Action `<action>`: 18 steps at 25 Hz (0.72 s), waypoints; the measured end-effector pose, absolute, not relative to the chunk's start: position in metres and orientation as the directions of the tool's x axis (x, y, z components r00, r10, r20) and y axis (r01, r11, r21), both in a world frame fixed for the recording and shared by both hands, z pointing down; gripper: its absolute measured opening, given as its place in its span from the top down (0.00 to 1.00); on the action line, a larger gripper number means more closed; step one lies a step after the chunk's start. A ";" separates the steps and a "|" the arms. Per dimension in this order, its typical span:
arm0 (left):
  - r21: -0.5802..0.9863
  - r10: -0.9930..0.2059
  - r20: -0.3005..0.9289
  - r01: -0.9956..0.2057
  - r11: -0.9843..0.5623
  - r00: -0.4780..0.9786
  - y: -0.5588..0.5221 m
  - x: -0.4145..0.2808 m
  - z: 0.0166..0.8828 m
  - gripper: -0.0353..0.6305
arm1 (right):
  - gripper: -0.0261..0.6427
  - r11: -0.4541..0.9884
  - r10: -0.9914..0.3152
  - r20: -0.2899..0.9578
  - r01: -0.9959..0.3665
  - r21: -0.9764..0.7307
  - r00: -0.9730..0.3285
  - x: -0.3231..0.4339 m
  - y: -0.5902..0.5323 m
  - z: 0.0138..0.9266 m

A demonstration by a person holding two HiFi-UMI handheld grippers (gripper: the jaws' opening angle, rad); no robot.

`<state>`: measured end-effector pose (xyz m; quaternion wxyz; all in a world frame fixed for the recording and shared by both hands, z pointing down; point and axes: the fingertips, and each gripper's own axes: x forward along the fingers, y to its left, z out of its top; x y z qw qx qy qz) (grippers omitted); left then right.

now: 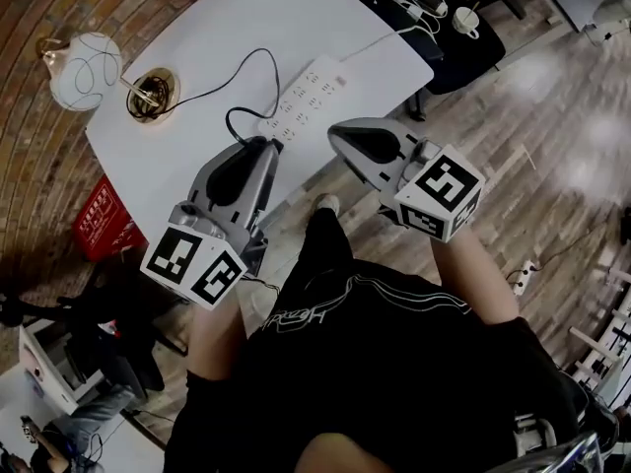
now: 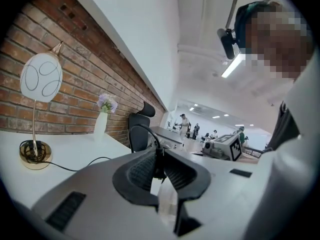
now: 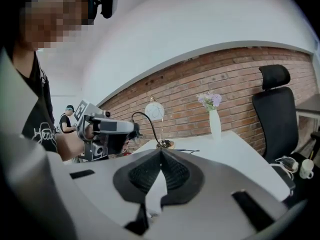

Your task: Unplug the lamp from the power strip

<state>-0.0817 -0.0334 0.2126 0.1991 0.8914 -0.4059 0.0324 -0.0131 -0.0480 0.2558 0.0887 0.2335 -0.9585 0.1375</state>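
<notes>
My left gripper (image 1: 264, 148) pinches the lamp's black plug (image 2: 159, 166), held clear of the power strip (image 1: 306, 95) at twelve o'clock. Its cable (image 1: 202, 94) loops back to the lamp (image 1: 84, 70) at ten o'clock on the white table (image 1: 197, 28). My right gripper (image 1: 337, 138) hovers at three o'clock of the left, jaws pressed together, empty.

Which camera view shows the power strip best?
The head view: from above, the white power strip lies on the table with its rows of sockets showing. The left gripper view and the right gripper view do not show it at all.
</notes>
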 end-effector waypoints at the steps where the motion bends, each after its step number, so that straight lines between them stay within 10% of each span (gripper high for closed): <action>1: 0.324 -0.710 0.213 -0.734 -0.597 0.671 -0.024 -0.078 0.207 0.88 | 0.97 0.856 -0.426 0.228 -0.472 -0.212 -0.875 -0.010 -0.038 0.249; 18: 0.235 -0.765 0.217 -0.793 -0.562 0.607 0.093 -0.064 0.161 0.88 | 0.97 0.907 -0.380 0.119 -0.395 -0.144 -0.917 0.011 0.079 0.166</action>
